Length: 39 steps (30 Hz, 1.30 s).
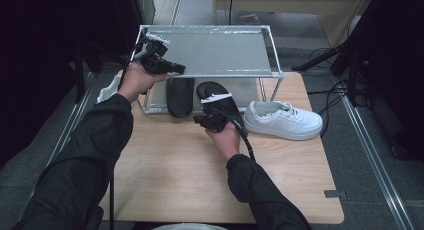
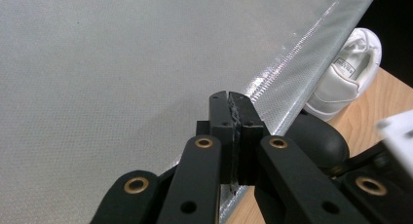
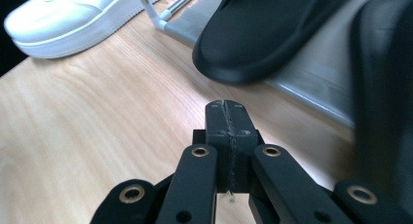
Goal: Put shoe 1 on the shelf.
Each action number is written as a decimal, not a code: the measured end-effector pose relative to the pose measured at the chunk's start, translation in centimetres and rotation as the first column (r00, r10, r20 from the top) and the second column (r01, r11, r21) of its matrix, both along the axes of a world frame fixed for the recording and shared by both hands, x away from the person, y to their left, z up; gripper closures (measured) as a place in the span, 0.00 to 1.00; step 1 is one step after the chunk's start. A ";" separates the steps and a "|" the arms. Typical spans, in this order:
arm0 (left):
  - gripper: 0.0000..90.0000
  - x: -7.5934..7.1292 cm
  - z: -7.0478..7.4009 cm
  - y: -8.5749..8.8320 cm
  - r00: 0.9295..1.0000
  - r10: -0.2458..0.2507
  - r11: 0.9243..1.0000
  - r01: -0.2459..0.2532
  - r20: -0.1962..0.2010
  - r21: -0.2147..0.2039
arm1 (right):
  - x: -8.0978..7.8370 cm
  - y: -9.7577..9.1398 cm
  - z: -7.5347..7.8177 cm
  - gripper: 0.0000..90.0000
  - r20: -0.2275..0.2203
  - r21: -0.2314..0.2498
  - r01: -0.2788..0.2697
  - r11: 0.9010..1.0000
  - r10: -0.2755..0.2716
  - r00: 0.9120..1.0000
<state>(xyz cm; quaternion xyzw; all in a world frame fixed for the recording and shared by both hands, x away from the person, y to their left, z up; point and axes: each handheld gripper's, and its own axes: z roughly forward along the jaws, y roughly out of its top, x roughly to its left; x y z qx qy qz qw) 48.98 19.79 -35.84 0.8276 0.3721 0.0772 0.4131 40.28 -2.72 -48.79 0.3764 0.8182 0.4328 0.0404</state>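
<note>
My right gripper (image 3: 227, 104) sits nearest me, low over the wooden table (image 1: 200, 180), jaws pressed flat together with nothing between them. Just past its tip, at about one o'clock in the right gripper view, the toe of a black slipper (image 3: 258, 34) pokes over the front lip of the rack's lower shelf (image 3: 302, 95). That overhang is my first worry: with the jaws together I can only nudge, and a nudge from the tip could tip the slipper off the lip onto the table, or push it crooked against its twin. The second black slipper (image 1: 180, 96) lies beside it at nine o'clock, so a sideways shove could jam the pair.

At about three o'clock in the high view, the white sneaker (image 1: 282, 120) stands on the table just beside the rack's leg (image 1: 274, 90); a wide swing of my right hand or its trailing cable could catch it and drag it.

Farther off, my left gripper (image 2: 229, 98) hangs over the front-left corner of the rack's grey top shelf (image 1: 215, 50), jaws also together and empty. If it sinks or leans on that edge, I judge the light frame could shift and disturb both slippers underneath.
</note>
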 end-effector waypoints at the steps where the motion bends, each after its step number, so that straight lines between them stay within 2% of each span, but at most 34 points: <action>1: 1.00 0.0 0.0 0.0 1.000 0.000 1.000 0.000 0.002 0.004 | -0.2 -0.7 0.2 1.00 -0.004 0.009 0.005 1.000 -0.005 1.000; 5: 1.00 -0.1 0.0 -0.1 1.000 -0.001 1.000 0.001 0.015 0.012 | -1.2 -3.0 0.8 1.00 -0.010 0.039 0.030 0.999 -0.029 1.000; 8: 1.00 -0.2 0.0 -0.1 1.000 -0.004 1.000 0.004 0.016 0.010 | -2.2 -4.2 0.8 1.00 0.017 0.007 0.023 1.000 -0.023 1.000; 13: 1.00 -0.1 -0.1 0.1 1.000 -0.001 1.000 0.001 0.007 -0.004 | -3.6 -6.2 0.3 1.00 0.031 -0.040 0.030 0.999 -0.028 0.999; 18: 1.00 -0.1 0.0 0.0 1.000 -0.002 1.000 0.002 0.009 0.004 | -4.6 -9.0 -0.1 1.00 0.010 -0.031 0.053 0.998 -0.053 0.999; 21: 1.00 0.0 -0.1 0.1 1.000 0.000 1.000 0.000 -0.003 -0.009 | -5.2 -10.6 0.4 1.00 0.046 -0.049 0.056 0.997 -0.053 0.998; 24: 1.00 -0.1 -0.1 0.0 1.000 0.000 1.000 0.000 -0.001 -0.004 | -5.3 -11.8 0.8 1.00 0.065 -0.061 0.066 0.996 -0.062 0.996; 27: 1.00 -0.1 -0.3 0.2 1.000 0.011 0.999 -0.012 -0.009 -0.031 | -5.2 -12.5 0.3 1.00 0.059 -0.073 0.085 0.994 -0.081 0.995; 31: 1.00 -0.1 -0.3 0.2 1.000 0.018 0.999 -0.018 -0.010 -0.030 | -5.3 -13.0 -0.8 1.00 0.056 -0.098 0.112 0.989 -0.106 0.993; 34: 1.00 -0.1 -0.4 0.3 1.000 0.016 0.999 -0.016 -0.013 -0.046 | -5.0 -13.2 -1.4 1.00 0.044 -0.126 0.121 0.985 -0.116 0.992; 39: 1.00 -0.2 -0.3 0.1 1.000 0.017 1.000 -0.017 0.001 -0.023 | -4.1 -12.9 -2.0 1.00 0.007 -0.092 0.155 0.984 -0.155 0.988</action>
